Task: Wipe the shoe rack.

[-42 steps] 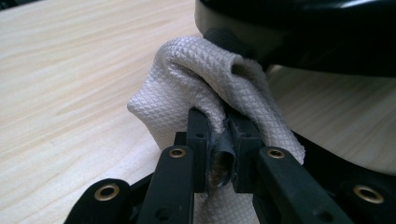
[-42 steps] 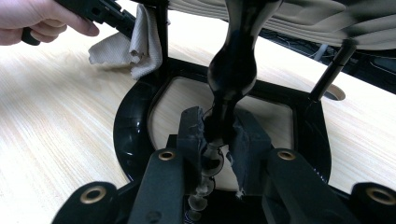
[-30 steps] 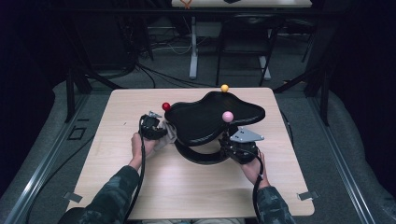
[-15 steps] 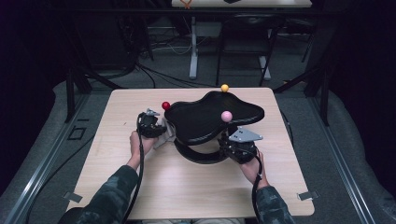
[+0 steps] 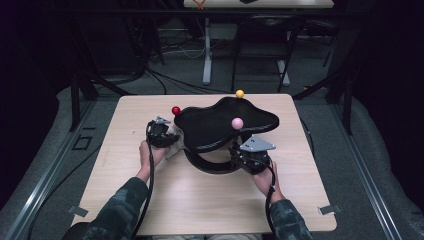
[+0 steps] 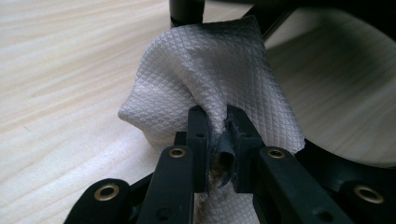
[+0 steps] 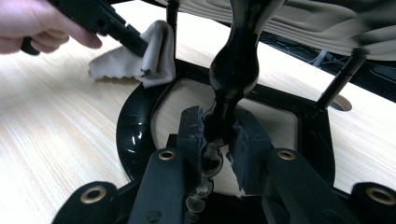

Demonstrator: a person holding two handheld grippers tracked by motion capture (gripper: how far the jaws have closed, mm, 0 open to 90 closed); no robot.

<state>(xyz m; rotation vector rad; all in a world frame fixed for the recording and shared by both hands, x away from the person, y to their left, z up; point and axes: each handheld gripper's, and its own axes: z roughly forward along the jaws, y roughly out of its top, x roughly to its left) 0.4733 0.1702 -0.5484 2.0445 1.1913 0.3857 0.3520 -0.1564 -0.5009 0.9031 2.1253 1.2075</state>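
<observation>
A white cloth [image 6: 210,79] is being pinched by the left gripper [image 6: 217,135], its jaws clenched on a fold, and it is being held against the desk [image 5: 200,200] just beside the curved base of a black stand [image 5: 220,127] and one of its thin rods. A turned black post [image 7: 236,65] of that stand is being grasped by the right gripper [image 7: 219,140], with the pads pressed on the post's narrow lower part. In the high view the stand's wavy top is being seen at mid-desk between the two grippers, with a red ball [image 5: 176,110], a yellow ball [image 5: 240,93] and a pink ball [image 5: 237,123] at it.
</observation>
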